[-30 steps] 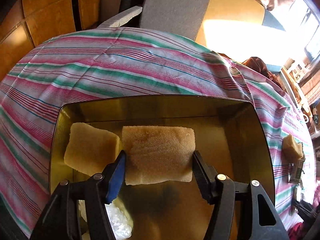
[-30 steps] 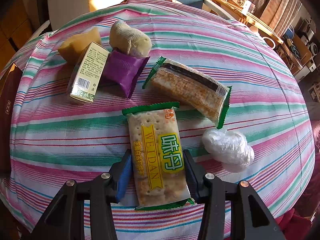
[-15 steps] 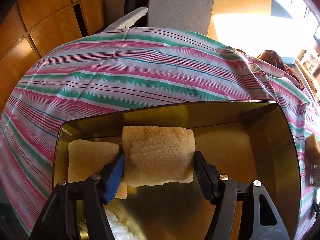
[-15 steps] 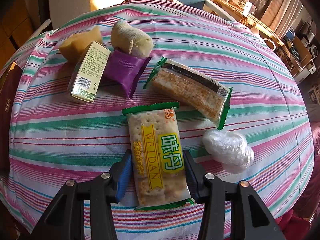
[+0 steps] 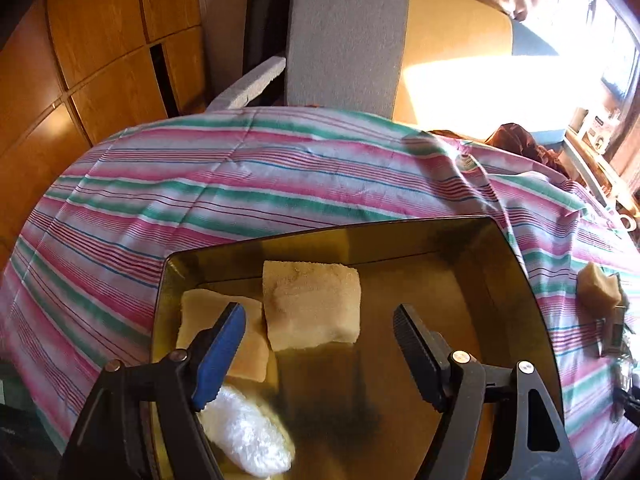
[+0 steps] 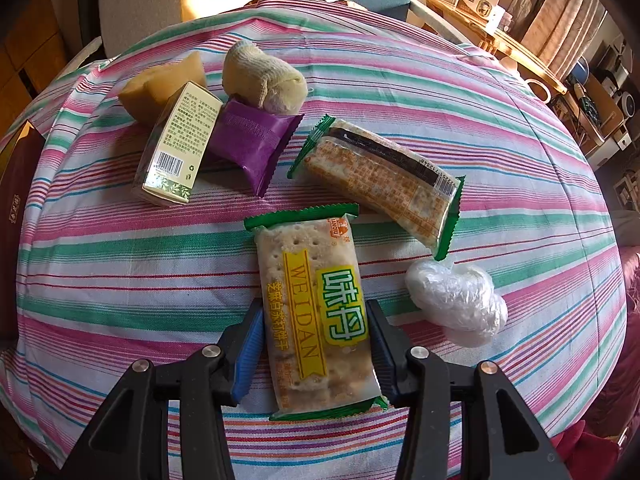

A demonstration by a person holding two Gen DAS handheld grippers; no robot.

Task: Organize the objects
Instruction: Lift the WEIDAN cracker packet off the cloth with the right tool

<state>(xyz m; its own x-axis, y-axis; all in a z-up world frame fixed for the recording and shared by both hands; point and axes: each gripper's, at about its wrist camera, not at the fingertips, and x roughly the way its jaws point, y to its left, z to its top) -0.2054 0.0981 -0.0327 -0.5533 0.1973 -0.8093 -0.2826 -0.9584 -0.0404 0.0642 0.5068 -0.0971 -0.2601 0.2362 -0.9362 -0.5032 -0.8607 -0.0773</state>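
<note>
Listing near to far. Right gripper [image 6: 316, 344]: fingers clamped on the cracker packet [image 6: 316, 312], which lies on the striped cloth [image 6: 120, 272]. Beyond it: plastic wad [image 6: 456, 304], second cracker packet [image 6: 380, 184], purple sachet [image 6: 252, 140], green box [image 6: 176, 148], rolled cloth [image 6: 260, 76]. Left gripper [image 5: 320, 356]: jaws opening, nothing between them, above the gold tray [image 5: 500, 280]. Tray contents: white plastic wad [image 5: 248, 436], two sponges [image 5: 312, 304] side by side.
</note>
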